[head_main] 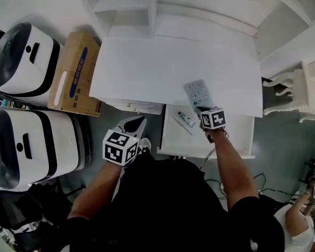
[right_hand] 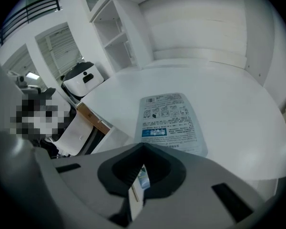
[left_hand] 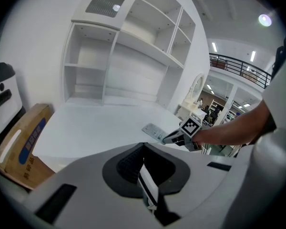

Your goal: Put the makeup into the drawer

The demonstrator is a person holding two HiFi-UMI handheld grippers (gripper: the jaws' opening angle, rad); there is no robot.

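Pinching the near edge of a flat makeup sachet (head_main: 196, 92) at the front of the white table (head_main: 163, 62), the right hand-held gripper (head_main: 201, 108) works just above the open drawer (head_main: 244, 135), where a small tube (head_main: 186, 120) already lies, in the head view. The left hand-held gripper (head_main: 135, 124) hangs off the table's front edge, to the left of the drawer.

The left gripper view shows its jaws pressed together with nothing between them. The sachet and the other gripper are ahead at the table's edge.

The right gripper view shows the jaws closed on the sachet's lower border, with most of the packet lying flat on the table.

The hold is thin and takes one border only. The slick packet could slide free as it leaves the table. It could also droop and catch on the drawer's rim, dropping to the floor instead of inside.
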